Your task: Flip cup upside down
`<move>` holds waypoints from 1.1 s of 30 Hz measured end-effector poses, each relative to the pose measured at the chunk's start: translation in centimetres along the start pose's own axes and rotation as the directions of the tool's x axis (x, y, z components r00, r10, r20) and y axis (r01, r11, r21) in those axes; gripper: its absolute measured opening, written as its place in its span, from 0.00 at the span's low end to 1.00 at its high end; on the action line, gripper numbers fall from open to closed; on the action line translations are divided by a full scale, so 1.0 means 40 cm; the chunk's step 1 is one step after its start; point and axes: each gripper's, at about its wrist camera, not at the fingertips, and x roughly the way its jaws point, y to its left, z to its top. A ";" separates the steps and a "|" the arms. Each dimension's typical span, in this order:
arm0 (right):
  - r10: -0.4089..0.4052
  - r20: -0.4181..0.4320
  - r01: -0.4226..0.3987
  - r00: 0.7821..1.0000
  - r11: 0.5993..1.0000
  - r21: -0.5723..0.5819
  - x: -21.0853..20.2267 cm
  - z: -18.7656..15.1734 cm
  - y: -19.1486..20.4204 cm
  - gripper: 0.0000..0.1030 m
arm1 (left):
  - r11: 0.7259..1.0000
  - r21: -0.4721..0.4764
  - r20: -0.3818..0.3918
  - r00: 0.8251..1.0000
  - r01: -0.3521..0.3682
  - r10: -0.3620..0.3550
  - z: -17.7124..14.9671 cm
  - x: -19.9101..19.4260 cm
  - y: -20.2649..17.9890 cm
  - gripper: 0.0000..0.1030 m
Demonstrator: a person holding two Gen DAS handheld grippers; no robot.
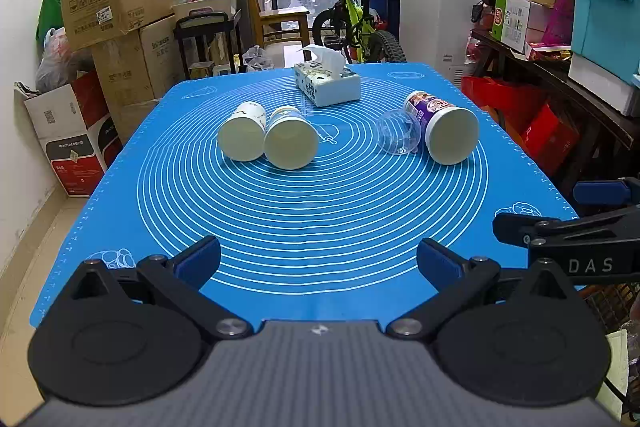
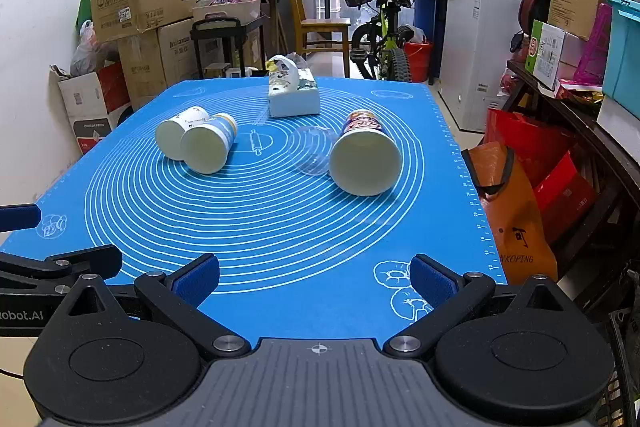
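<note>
I have both tools hanging over the near edge of the blue mat (image 1: 320,211). My left gripper (image 1: 318,261) is spread wide with nothing between its fingers, and my right gripper (image 2: 316,277) is the same. Four cups lie on their sides mid-mat: two white paper cups (image 1: 242,133) touching on the left, a clear plastic cup (image 1: 398,133) against a purple-labelled cup (image 1: 442,127) on the right. A tissue box (image 1: 328,83) sits at the far side.

Blue mat (image 1: 320,227), four toppled cups (image 1: 291,138), tissue box (image 1: 328,83)
</note>
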 end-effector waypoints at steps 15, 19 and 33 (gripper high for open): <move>0.002 -0.003 -0.002 1.000 1.000 0.007 0.001 -0.002 -0.008 0.98 | 1.000 0.005 -0.002 1.000 0.003 -0.003 -0.003 0.000 -0.005 1.00; 0.001 -0.002 -0.001 1.000 1.000 0.008 0.001 -0.003 -0.010 0.98 | 1.000 0.009 0.000 1.000 0.007 -0.007 -0.005 0.002 -0.008 1.00; 0.001 -0.007 -0.001 1.000 1.000 0.010 0.005 -0.006 -0.018 0.98 | 1.000 0.009 0.000 1.000 0.009 -0.009 -0.012 0.004 -0.010 1.00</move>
